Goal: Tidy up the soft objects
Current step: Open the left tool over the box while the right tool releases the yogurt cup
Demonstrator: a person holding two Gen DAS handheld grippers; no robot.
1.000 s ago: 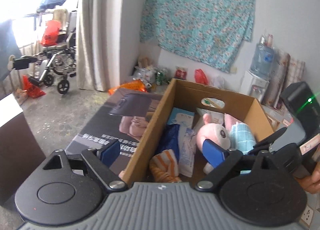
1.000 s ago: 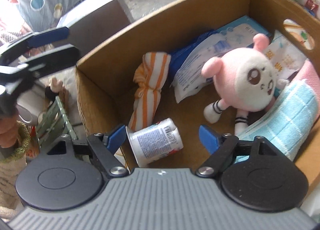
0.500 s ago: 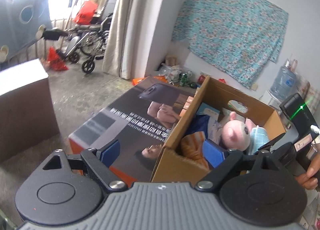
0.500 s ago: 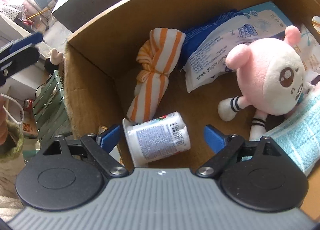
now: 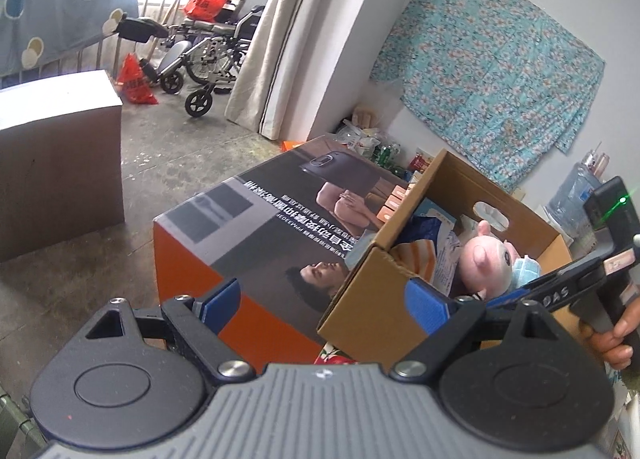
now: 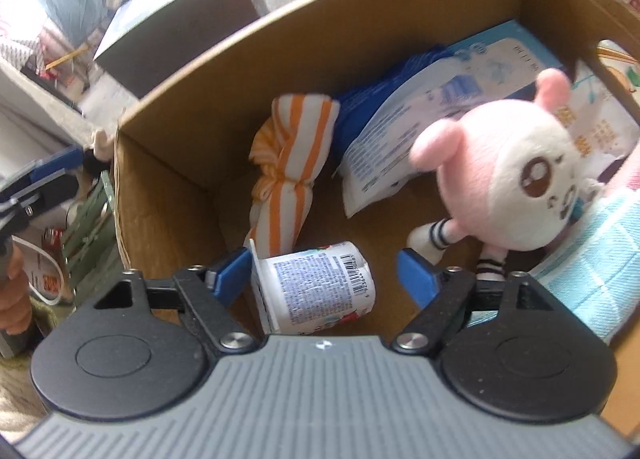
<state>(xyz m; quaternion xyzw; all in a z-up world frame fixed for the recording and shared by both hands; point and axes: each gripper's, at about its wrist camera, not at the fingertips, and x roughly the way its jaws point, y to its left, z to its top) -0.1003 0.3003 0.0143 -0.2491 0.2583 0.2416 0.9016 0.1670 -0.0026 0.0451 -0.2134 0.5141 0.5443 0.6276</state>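
R hand-held gripper (image 6: pixel 322 273) sits over the near end of the carton (image 6: pixel 320 39), jaws wide, pointing down into it. Cup (image 6: pixel 316 287) lies on its side between the pads, nearer the L pad (image 6: pixel 230 275); contact w/ that pad can't be told. R pad apart from it.

Just ahead of the cup: striped cloth (image 6: pixel 294 163), orange/white, knotted, lying along the carton floor. Ahead-R: pink plush (image 6: pixel 516 179), face up, feet toward the gripper. Blue-white packet (image 6: pixel 396 131) betw. cloth and plush, partly under the plush head. Teal towel (image 6: pixel 592 259) far R, against the plush.

L hand-held gripper (image 5: pixel 322 299) outside the carton (image 5: pixel 372 299), jaws wide, nothing betw. pads. Carton corner just ahead-R of it; plush (image 5: pixel 484 263) seen inside. Carton stands on a printed box (image 5: pixel 280 219), ahead. Wheelchair (image 5: pixel 212 43) far ahead-L, on the floor.
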